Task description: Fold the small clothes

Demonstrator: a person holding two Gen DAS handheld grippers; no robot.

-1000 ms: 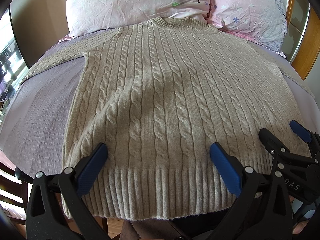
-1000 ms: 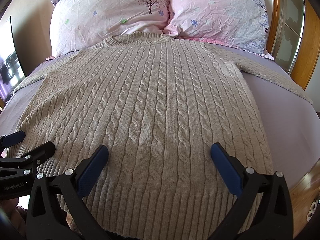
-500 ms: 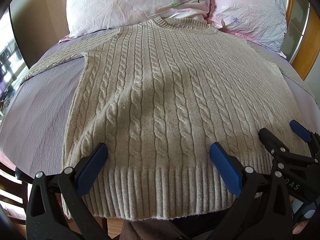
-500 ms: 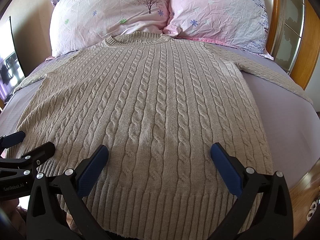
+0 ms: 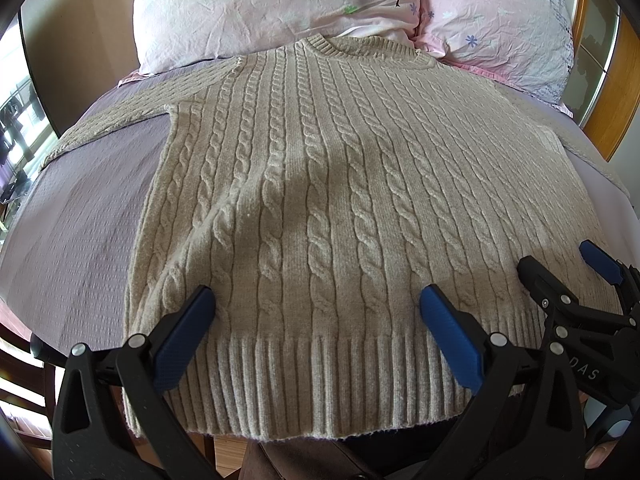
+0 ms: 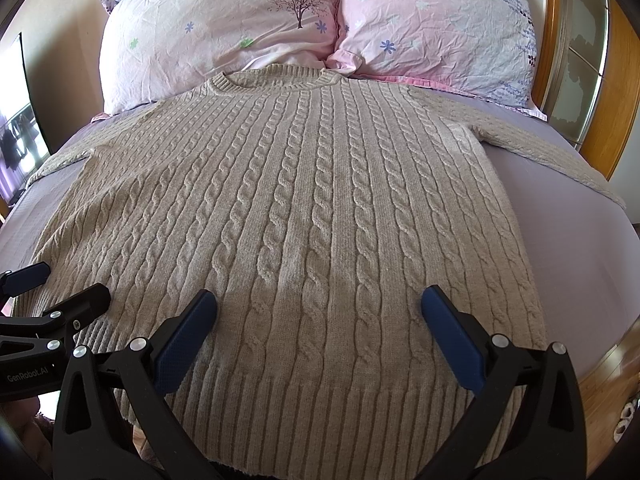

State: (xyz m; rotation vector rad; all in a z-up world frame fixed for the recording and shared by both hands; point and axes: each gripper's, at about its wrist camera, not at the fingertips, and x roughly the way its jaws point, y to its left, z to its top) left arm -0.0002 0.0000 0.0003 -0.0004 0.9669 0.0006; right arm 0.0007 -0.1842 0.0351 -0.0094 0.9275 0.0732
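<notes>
Left sleeve [image 5: 108,128]: stretched out flat to the left across the lilac bedsheet [image 5: 80,220], angling off toward the bed's edge.
My left claw [image 5: 316,340]: spread wide, blue pads well apart, hanging over the ribbed hem [image 5: 320,384] on the sweater's left half; nothing between the fingers, and I cannot tell whether the tips touch the knit.
Cable-knit sweater [image 6: 312,208]: beige, lying flat and face up on the bed, unfolded, collar [image 6: 276,78] up by the pillows and hem toward me at the foot edge.
White pillow [image 6: 216,28]: tree print and little flowers, propped at the head of the bed, just behind the collar.
Pink pillow [image 6: 436,20]: right beside the white one, the two touching in the middle.
My right claw [image 6: 320,340]: also opened wide, over the hem on the sweater's right half, gripping nothing; in the left view it shows at the far right edge [image 5: 560,272], just beside my left one.
Right sleeve [image 6: 548,156]: laid out to the right over the sheet, toward the wooden bed frame [image 6: 616,80].
</notes>
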